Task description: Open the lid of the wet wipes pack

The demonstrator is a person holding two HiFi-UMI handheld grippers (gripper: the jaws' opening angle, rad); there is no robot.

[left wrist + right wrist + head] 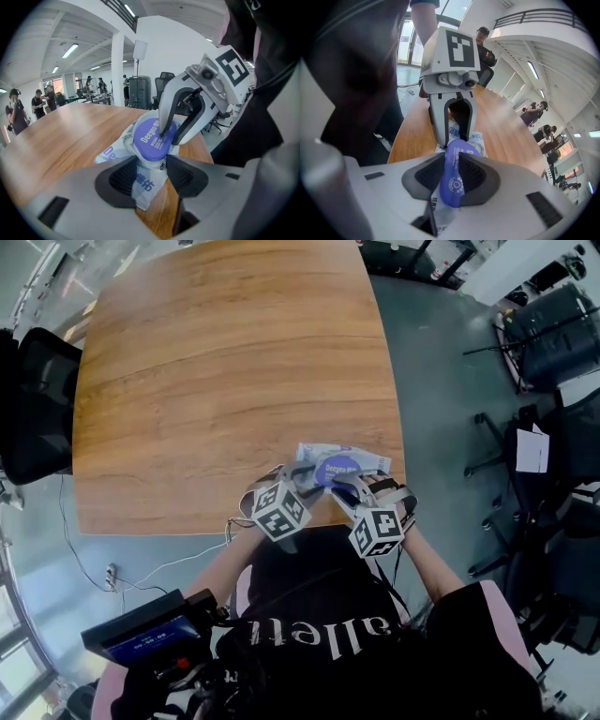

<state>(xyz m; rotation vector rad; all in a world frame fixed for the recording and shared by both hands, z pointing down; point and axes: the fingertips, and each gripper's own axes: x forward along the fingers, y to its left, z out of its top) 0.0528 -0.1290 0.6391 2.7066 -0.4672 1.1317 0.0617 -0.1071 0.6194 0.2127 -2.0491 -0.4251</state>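
The wet wipes pack (352, 457) is white and crumpled, with a round purple lid (337, 470), and is held over the table's near edge. My left gripper (305, 482) is shut on the pack's lower end (147, 180), pinching the wrapper just under the lid (152, 138). From the right, my right gripper (171, 137) straddles the lid's rim, one fingertip (164, 132) on its face. In the right gripper view the lid (452, 176) stands edge-on and fills the gap between my right gripper (451, 171) pads. My left gripper (455, 139) faces it.
The wooden table (225, 381) stretches away in front. A black chair (37, 404) stands at its left and more chairs (553, 324) at the right. A cable (141, 568) runs over the floor. Several people (18, 112) stand far off.
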